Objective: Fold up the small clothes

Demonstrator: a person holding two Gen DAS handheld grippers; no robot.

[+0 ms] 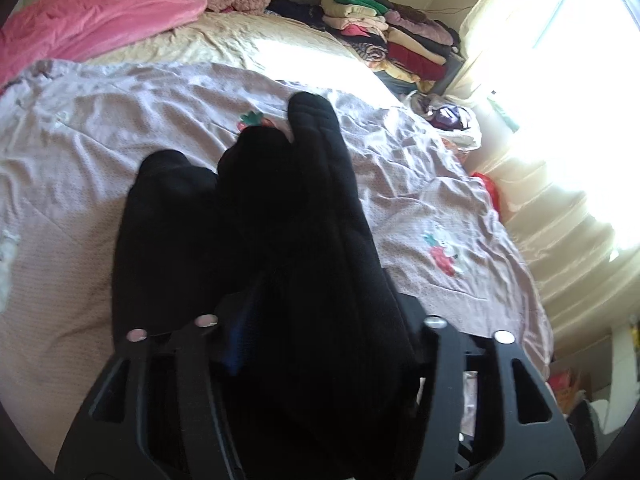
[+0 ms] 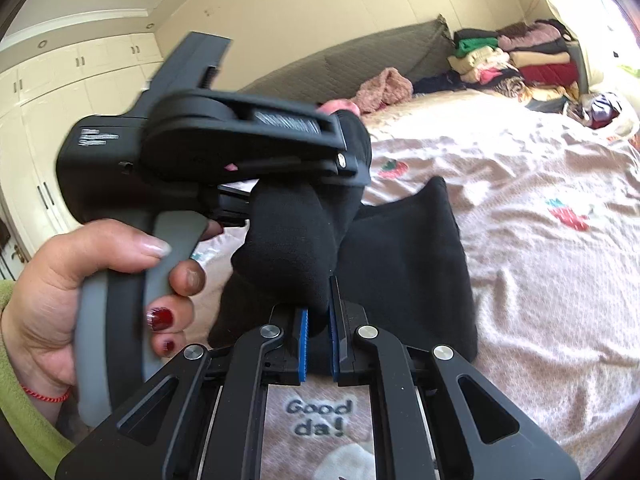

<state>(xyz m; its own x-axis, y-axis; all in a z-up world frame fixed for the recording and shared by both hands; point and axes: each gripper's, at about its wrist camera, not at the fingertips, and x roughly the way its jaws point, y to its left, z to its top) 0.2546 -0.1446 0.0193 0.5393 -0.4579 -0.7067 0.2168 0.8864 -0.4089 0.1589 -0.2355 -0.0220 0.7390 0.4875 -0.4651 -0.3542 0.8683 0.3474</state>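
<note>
Two hand-held grippers share a bundle of black socks (image 2: 304, 240) above a bed, both clamped on the fabric. The right gripper (image 2: 318, 344) pinches the lower end of one sock between its blue pads (image 2: 303, 344), which stand close together with cloth wedged in the gap. The left gripper (image 2: 348, 160), held in the person's left hand (image 2: 80, 292), grips the upper end of the same bundle; from its own wrist camera the socks drape over its fingers and hide the tips, but the cloth bunched there suggests it too is pinching. A second flap of black knit (image 2: 408, 264) hangs or lies just beside the right gripper, over the pale bedspread (image 2: 540, 280) with its strawberry motifs (image 2: 570, 214). The risks here appear to be of slipping and tangling. The knit is soft and stretchy, so a pull in opposite directions could draw it out of one pair of pads, dropping that end onto the bedspread and undoing the alignment. The loose flap is not clearly held by either gripper and may swing free or fold unevenly. Because black cloth covers the left wrist camera's view, judging where edges meet looks difficult, and a crooked fold is likely. Stacked folded clothes (image 1: 400, 36) wait at the far corner of the bed, well apart from the work.
</note>
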